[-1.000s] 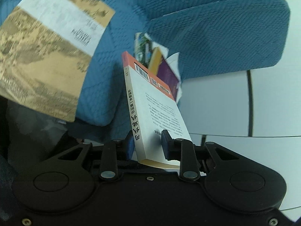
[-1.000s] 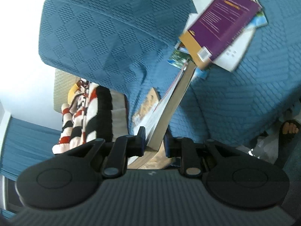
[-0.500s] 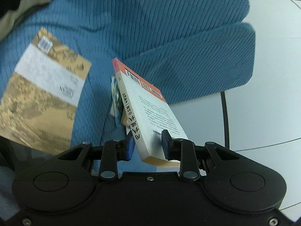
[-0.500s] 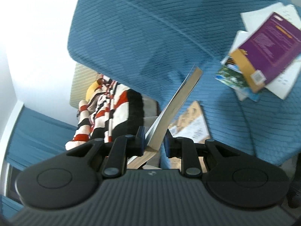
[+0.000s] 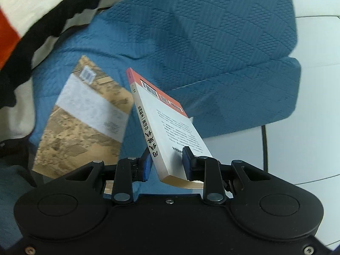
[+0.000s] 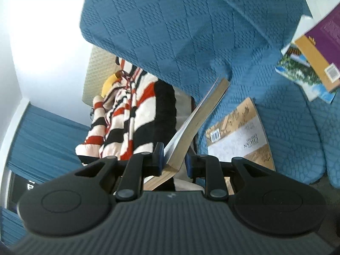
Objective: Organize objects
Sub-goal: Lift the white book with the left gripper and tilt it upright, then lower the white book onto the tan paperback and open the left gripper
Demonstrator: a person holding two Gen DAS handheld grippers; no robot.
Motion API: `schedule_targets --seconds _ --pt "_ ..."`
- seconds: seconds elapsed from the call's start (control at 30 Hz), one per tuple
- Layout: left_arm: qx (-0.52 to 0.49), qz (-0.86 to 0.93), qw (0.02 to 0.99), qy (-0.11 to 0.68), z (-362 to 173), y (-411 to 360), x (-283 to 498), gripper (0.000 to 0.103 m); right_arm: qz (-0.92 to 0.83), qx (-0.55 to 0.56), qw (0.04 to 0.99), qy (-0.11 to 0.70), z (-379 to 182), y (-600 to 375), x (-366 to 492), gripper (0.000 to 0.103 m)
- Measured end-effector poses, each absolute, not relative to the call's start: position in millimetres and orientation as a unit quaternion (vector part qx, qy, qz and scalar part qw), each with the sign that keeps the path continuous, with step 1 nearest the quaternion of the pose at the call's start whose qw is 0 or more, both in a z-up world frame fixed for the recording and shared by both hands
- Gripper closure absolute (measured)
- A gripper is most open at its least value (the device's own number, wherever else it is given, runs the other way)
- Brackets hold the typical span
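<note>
Both fisheye views look forward and slightly down along their own gripper fingers, close over a blue quilted sofa [image 5: 223,48]. The left wrist view faces the seat's end and the white tiled floor [image 5: 314,110] beyond; the right wrist view faces the backrest and a striped blanket [image 6: 136,114]. They share the sofa and one thing on it — the tan landscape-cover book [image 5: 85,119] [image 6: 240,136].

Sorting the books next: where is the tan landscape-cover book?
In both wrist views the tan landscape-cover book lies flat on the blue sofa, beside the striped blanket.
</note>
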State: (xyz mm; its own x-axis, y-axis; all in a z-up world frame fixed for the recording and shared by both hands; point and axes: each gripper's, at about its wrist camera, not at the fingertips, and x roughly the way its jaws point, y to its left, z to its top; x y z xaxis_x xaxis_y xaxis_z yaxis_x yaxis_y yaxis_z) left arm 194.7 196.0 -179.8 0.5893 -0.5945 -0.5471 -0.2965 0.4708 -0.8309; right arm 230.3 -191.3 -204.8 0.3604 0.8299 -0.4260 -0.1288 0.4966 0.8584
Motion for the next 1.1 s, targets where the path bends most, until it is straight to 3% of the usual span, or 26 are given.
schedule_targets --seconds 0.47,0.67,1.1 --pt "-0.489 -0.078 0.722 0.483 -247.8 212.8 202.9 0.075 0.307 0.375 0.717 0.502 -266.6 -165.2 239.5 0.078" --pt "-0.426 -0.079 0.747 0.504 -255.4 199.0 206.8 0.068 0.300 0.372 0.714 0.512 -285.1 -165.2 237.9 0.078" --pt "-0.382 -0.058 0.732 0.561 -290.3 183.9 202.5 0.067 0.279 0.354 0.699 0.555 -327.1 -168.3 226.7 0.079"
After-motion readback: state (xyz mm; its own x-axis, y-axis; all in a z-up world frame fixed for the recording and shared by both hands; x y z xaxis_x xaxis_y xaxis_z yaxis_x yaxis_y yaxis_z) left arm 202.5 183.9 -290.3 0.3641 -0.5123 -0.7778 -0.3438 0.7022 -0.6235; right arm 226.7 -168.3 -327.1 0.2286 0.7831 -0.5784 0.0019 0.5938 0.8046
